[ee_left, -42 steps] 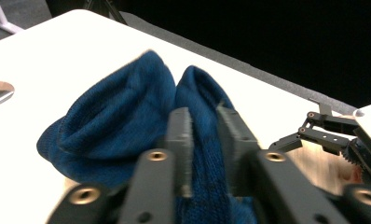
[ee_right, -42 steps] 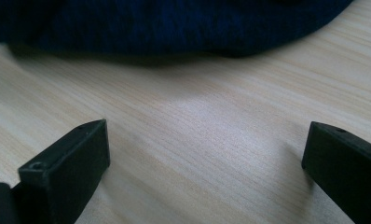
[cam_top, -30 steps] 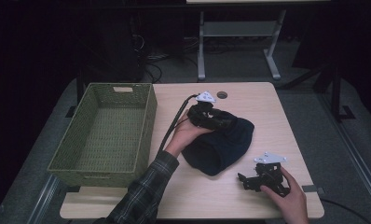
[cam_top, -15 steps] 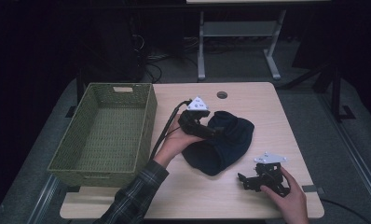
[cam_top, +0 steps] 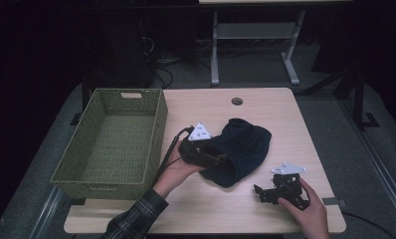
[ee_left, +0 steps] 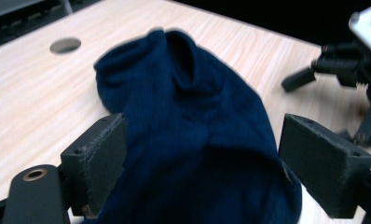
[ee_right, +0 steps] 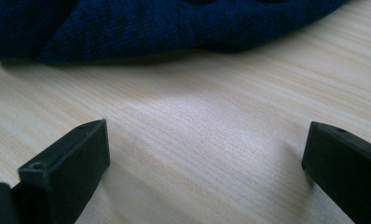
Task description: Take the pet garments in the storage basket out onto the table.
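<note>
From above, a dark blue cloth (cam_top: 241, 149) lies bunched on the wooden table (cam_top: 285, 114), just right of a green woven basket (cam_top: 111, 144) that stands on the table's left part. The left gripper (cam_top: 218, 160) sits at the cloth's left edge, between basket and cloth, its grey plate on top and its cable trailing back along the basket's wall. The right gripper (cam_top: 259, 191) rests on the table below and right of the cloth, near it but apart. A round hole (cam_top: 237, 101) in the tabletop lies beyond the cloth.

In the left gripper view, the cloth (ee_left: 193, 135) fills the gap between the jaws, which stand wide, having just been opening; the pads do not pinch it. The right gripper (ee_left: 333, 70) shows beyond the cloth's right side, the hole (ee_left: 65, 45) beyond its left.

In the right gripper view, the jaws stand wide apart over bare table (ee_right: 211, 140), nothing between them; the cloth (ee_right: 165, 25) lies just ahead.
</note>
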{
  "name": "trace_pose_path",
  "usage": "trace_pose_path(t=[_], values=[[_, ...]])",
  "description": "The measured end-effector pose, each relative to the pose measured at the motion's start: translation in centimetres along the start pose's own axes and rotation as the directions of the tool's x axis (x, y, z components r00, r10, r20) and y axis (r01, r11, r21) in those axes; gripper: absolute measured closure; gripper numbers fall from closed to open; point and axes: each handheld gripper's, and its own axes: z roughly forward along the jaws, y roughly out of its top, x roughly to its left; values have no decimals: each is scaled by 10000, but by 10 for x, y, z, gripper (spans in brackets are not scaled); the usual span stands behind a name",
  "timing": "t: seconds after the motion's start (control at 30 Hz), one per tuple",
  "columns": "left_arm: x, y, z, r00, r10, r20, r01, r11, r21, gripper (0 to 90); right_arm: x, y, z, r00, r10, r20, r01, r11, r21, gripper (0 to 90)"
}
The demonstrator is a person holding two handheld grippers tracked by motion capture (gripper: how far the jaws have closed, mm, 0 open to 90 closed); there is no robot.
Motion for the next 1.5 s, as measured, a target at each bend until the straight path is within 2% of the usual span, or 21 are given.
trace_pose_path(t=[0.13,0.37,0.6,0.73,0.87,0.93,1.1,1.23,1.33,1.5], values=[[-7,-16,-6,9999,-43,-114,44,9999,110,148,0,0,0,10000,5,-1,-5,10000,-3,5],[-19,-44,-10,9997,-136,-211,150,9975,687,148,0,0,0,10000,5,-3,-5,10000,4,5],[-26,-71,-11,9992,-287,-270,322,9901,1368,148,0,0,0,10000,0,-2,0,10000,4,5],[-25,-81,-12,9985,-461,-296,504,9848,1665,148,0,0,0,10000,7,-4,-7,10000,6,4],[-26,-89,-11,9985,-313,-452,399,9784,2029,140,0,0,0,10000,3,-4,-3,10000,6,5],[-24,-91,-10,9983,-389,-434,473,9759,2128,138,0,0,0,10000,7,-3,-7,10000,6,5],[-22,-97,-6,9976,-230,-650,378,9709,2364,133,0,0,0,10000,15,6,-15,10000,7,5],[-21,-100,-5,9981,-99,-614,232,9753,2196,126,0,0,0,10000,-21,9,21,10000,-10,4],[-20,-105,-6,9985,-68,-537,162,9842,1763,126,0,0,0,10000,-50,14,50,10000,-26,5],[-20,-106,-6,9985,-137,-525,226,9845,1740,127,0,0,0,10000,-49,7,49,10000,-26,4]])
